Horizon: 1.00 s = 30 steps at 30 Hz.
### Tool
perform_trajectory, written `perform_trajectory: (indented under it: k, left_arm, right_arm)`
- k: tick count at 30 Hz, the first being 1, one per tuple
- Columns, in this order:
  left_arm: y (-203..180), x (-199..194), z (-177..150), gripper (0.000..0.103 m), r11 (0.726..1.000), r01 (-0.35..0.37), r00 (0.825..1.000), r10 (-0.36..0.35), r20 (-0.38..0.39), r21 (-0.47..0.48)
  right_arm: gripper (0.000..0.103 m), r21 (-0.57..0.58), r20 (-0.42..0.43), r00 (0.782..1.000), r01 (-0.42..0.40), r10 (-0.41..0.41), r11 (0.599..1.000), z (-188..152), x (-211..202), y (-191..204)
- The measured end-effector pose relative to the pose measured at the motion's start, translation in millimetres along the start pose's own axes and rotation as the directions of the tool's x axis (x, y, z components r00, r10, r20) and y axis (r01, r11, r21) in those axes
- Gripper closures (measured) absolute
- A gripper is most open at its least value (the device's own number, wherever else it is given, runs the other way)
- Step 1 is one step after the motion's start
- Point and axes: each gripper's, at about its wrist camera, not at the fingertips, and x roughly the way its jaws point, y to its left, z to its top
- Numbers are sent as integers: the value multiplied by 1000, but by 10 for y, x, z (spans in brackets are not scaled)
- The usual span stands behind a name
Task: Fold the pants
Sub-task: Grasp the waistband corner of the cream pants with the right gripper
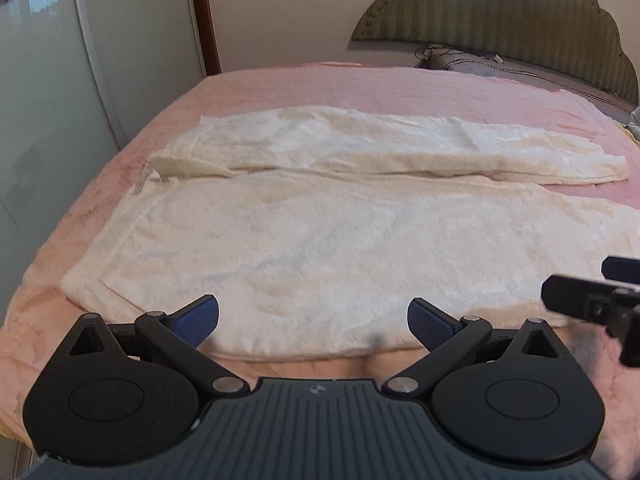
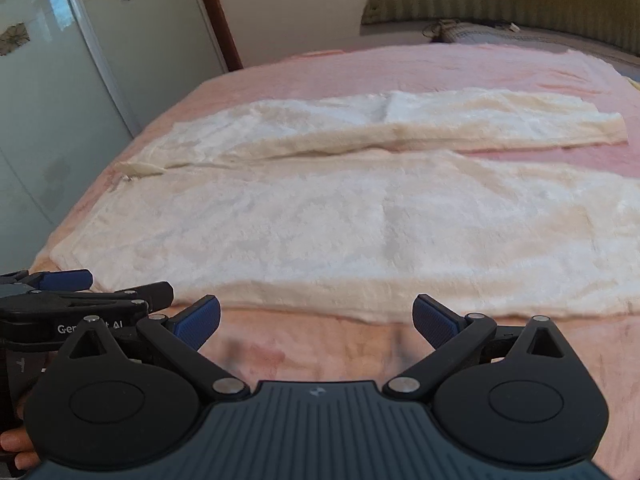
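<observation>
Cream fleece pants [image 1: 320, 240] lie flat on a pink bed, waistband to the left, both legs running right; they also show in the right wrist view [image 2: 340, 220]. My left gripper [image 1: 313, 320] is open and empty, low over the near edge of the near leg. My right gripper [image 2: 316, 320] is open and empty, just short of the near leg's edge. The right gripper shows at the right edge of the left wrist view [image 1: 592, 296], and the left gripper shows at the lower left of the right wrist view [image 2: 80, 292].
The pink bedspread [image 1: 360, 88] covers the bed. A padded headboard [image 1: 500, 12] and a pillow [image 1: 480, 62] are at the far right. A frosted glass wardrobe door [image 1: 52, 100] stands close along the bed's left side.
</observation>
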Motion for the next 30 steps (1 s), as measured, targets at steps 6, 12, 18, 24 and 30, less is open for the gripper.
perform_trajectory:
  k: [6, 12, 18, 24, 30]
  left_arm:
    - [322, 205, 294, 0, 997, -70, 997, 70, 23, -30]
    - [648, 547, 516, 0, 990, -129, 992, 129, -5, -64]
    - [877, 837, 777, 1, 982, -175, 984, 175, -16, -76]
    - [984, 1115, 980, 0, 981, -173, 984, 169, -49, -83]
    - [951, 1383, 1144, 0, 985, -164, 984, 159, -79, -53]
  right_arm:
    - [0, -210, 48, 976, -199, 213, 957, 642, 350, 101]
    - [0, -469, 65, 946, -251, 316, 847, 1302, 1010, 432]
    - [0, -439, -117, 938, -344, 327, 830, 2079, 2176, 576]
    - [1, -286, -227, 910, -403, 348, 869, 2488, 3230, 445]
    - [21, -309, -321, 888, -426, 328, 850, 2595, 3919, 574]
